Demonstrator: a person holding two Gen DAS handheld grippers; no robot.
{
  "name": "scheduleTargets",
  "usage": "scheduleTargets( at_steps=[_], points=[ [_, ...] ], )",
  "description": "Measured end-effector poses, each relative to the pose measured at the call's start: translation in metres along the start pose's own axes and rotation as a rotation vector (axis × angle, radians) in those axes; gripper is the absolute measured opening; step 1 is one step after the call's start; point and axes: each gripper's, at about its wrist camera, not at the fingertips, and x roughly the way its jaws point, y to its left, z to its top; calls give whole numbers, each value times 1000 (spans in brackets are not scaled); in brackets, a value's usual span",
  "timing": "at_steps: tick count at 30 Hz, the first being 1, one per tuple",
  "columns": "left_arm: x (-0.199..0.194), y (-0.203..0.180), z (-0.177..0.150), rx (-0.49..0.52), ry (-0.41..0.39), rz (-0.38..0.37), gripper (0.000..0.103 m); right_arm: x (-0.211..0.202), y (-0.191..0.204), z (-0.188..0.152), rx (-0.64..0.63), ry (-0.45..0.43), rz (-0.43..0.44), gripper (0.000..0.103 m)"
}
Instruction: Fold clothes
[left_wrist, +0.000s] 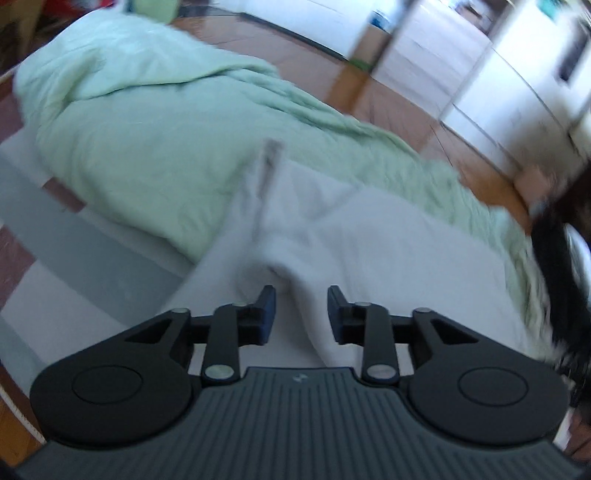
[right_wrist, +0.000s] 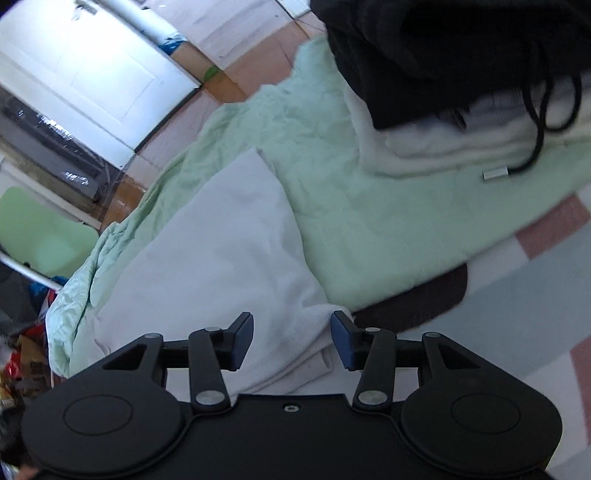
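White garment (right_wrist: 221, 251) under open right hand-held gripper (right_wrist: 291, 338), on green blanket (right_wrist: 369, 221)

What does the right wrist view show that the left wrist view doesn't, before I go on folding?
Only the right wrist view: a stack of folded clothes with a black garment on top, its drawstring dangling, and a dark mat.
Only the left wrist view: the white garment's zipper.
Both: the white garment on the green blanket, and each hand-held gripper, left and right, open over it.
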Motion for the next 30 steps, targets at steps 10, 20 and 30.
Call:
scheduleTargets(
  at_steps=[10, 20, 30],
  points=[
    [-28, -18, -7, -16, -30, -19, 46, -4, -2, -8, 22, 25, 11, 53],
    [10, -32, -6, -74, 147, 37, 46, -8, 32, -2, -264, -41, -113, 4],
    [10, -60, 16, 51, 116, 67, 49, -25, 66, 7, -292, -15, 63, 4]
  ],
)
